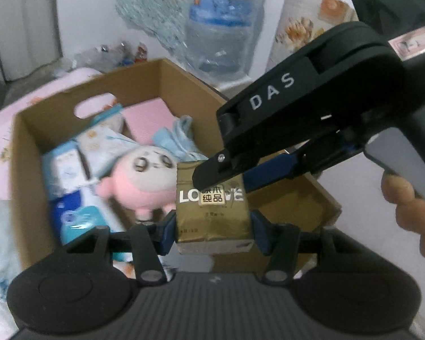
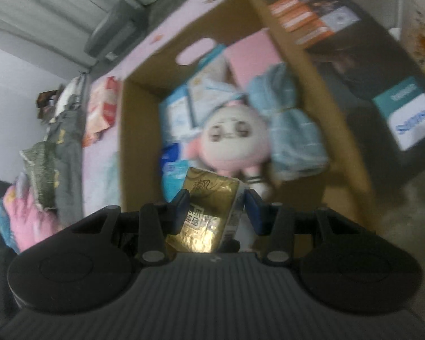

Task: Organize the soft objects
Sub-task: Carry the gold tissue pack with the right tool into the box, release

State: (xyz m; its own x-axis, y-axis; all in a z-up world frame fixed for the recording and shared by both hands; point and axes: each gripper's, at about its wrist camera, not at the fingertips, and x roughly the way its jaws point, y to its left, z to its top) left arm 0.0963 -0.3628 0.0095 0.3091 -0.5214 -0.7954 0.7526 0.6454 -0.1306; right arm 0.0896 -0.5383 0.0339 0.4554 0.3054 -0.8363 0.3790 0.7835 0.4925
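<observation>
Cardboard box on the pink bed already holds a pink plush doll, tissue packs and blue cloth; left gripper and right gripper each pinch a gold tissue pack above its near edge, not yet deposited

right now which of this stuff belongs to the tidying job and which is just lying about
Job: gold tissue pack in left gripper; second gold tissue pack in right gripper; cardboard box; pink plush doll.

Lying about: water jug; pink bedsheet.
</observation>
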